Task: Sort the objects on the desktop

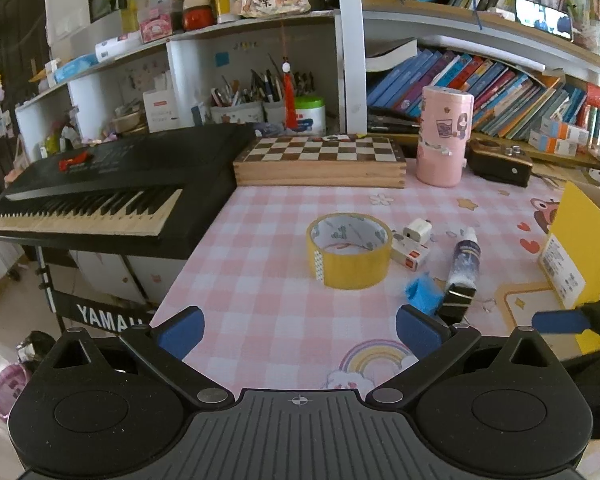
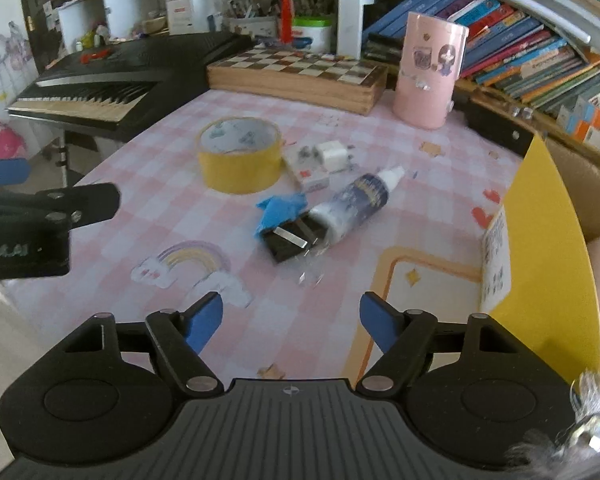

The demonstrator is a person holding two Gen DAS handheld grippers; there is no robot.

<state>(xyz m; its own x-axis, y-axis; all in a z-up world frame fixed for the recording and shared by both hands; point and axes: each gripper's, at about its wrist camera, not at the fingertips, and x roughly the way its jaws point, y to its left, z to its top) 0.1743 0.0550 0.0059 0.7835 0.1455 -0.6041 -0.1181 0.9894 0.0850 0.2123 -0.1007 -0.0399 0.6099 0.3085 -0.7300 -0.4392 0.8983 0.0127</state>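
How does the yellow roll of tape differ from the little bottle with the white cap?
The yellow roll of tape is a wide hollow ring resting flat, hole upward; the small dark-labelled bottle with a white cap is slim and lies on its side. The tape stands alone; the bottle touches a black binder clip. Both sit on the pink checked tablecloth.

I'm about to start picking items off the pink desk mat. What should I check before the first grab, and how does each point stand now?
1. Left claw open, nothing in it: ok.
2. Right claw open, nothing in it: ok.
3. Yellow tape roll stands free of its neighbours: ok.
4. Small bottle clear to grab: not ok, it lies against the black binder clip.
5. Yellow box has room inside: cannot tell.
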